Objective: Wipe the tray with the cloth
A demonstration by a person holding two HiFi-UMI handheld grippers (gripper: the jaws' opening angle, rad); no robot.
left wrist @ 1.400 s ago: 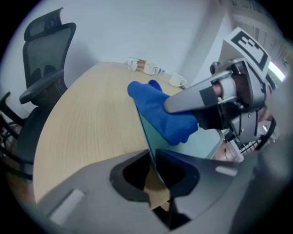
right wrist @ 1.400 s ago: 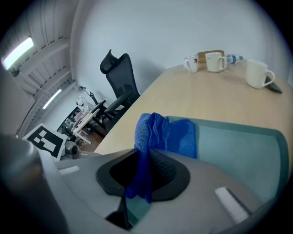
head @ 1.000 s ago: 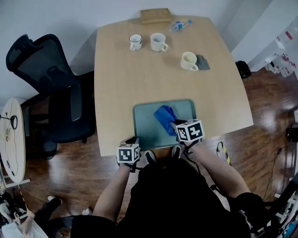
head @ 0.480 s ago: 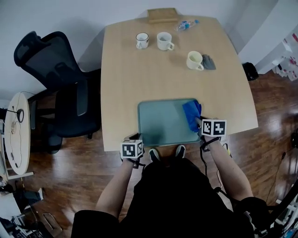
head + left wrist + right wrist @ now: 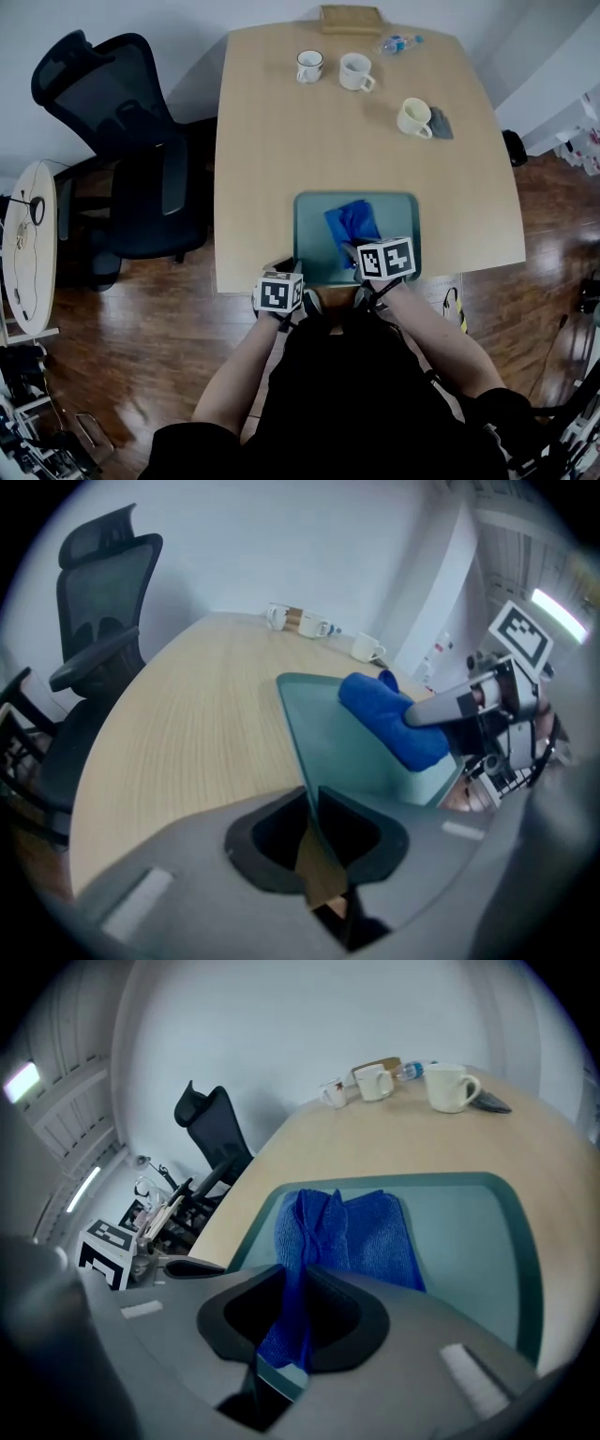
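A teal tray (image 5: 398, 217) lies at the table's near edge. On its middle rests a bunched blue cloth (image 5: 352, 223), and my right gripper (image 5: 356, 249) is shut on the cloth's near end. In the right gripper view the cloth (image 5: 349, 1232) runs down between the jaws of the right gripper (image 5: 298, 1283) and spreads over the tray (image 5: 469, 1232). My left gripper (image 5: 294, 270) is shut on the tray's near left corner. In the left gripper view the left gripper (image 5: 312, 803) pinches the tray (image 5: 323, 733) by its thin rim, with the cloth (image 5: 389, 719) beyond.
Three mugs (image 5: 309, 66) (image 5: 356, 71) (image 5: 413, 117) stand at the table's far end, with a dark object (image 5: 441, 123), a water bottle (image 5: 398, 42) and a wooden box (image 5: 351, 19). A black office chair (image 5: 122, 159) stands left of the table.
My right gripper dragged the cloth from the tray's middle to its right side, then back to the middle. The left gripper kept its hold on the tray's corner.
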